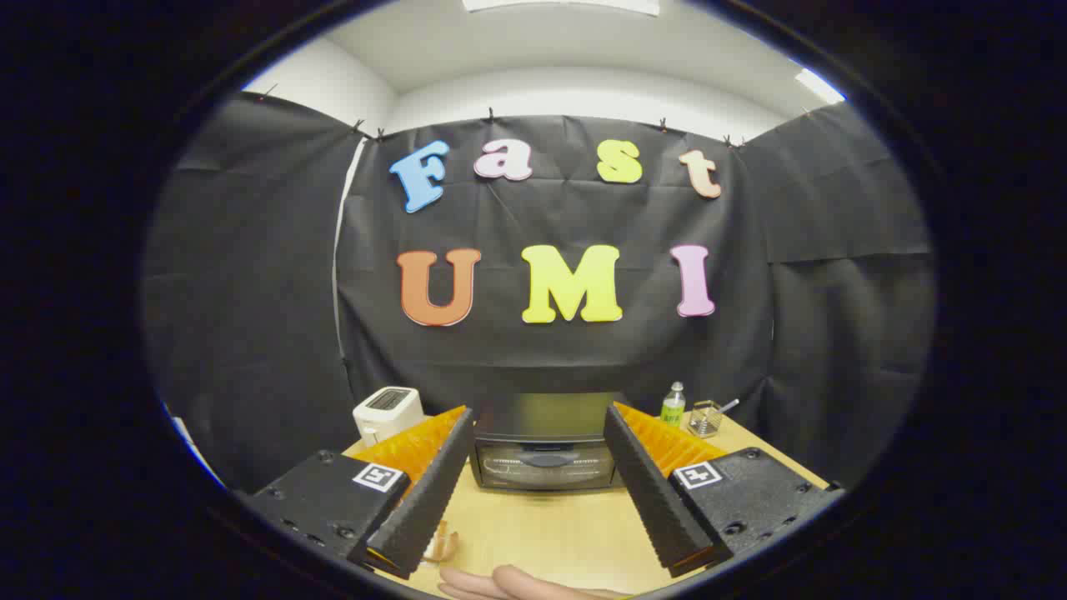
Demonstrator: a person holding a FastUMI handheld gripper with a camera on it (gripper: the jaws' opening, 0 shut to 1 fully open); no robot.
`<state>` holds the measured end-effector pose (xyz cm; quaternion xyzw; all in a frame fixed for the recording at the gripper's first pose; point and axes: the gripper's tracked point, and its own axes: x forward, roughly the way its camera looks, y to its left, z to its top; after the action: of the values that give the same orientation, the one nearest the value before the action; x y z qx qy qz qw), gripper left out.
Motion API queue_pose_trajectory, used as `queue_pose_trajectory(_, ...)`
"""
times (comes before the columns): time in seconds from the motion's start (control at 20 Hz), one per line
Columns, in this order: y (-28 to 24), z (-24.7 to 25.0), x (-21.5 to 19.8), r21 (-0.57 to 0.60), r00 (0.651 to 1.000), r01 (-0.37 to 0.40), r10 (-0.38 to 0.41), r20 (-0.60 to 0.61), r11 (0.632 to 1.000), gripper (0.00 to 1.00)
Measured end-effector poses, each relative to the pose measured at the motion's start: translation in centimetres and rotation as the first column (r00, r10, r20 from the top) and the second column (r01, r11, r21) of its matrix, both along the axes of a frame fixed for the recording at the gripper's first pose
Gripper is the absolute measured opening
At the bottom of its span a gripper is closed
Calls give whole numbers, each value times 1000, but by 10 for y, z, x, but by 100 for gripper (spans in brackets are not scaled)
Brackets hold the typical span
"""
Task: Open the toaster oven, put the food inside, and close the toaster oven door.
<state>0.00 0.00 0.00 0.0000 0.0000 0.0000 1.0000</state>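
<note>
Wooden table [550, 525] is holding the toaster oven [546, 442], low in the middle of the frame, door shut. I am holding my jaws wide open and empty. I should be reaching straight for the door handle [548, 458], slowly.

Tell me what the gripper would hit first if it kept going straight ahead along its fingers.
Most likely the toaster oven: it sits on the wooden table just beyond the open gripper, framed between its fingers, door shut. Nothing shows between them, though depth is hard to judge.
</note>
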Motion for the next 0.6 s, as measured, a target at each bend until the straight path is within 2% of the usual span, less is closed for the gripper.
queue_pose_trajectory(0.6,-12,-12,5,39,998,17,-15,-59,999,100)
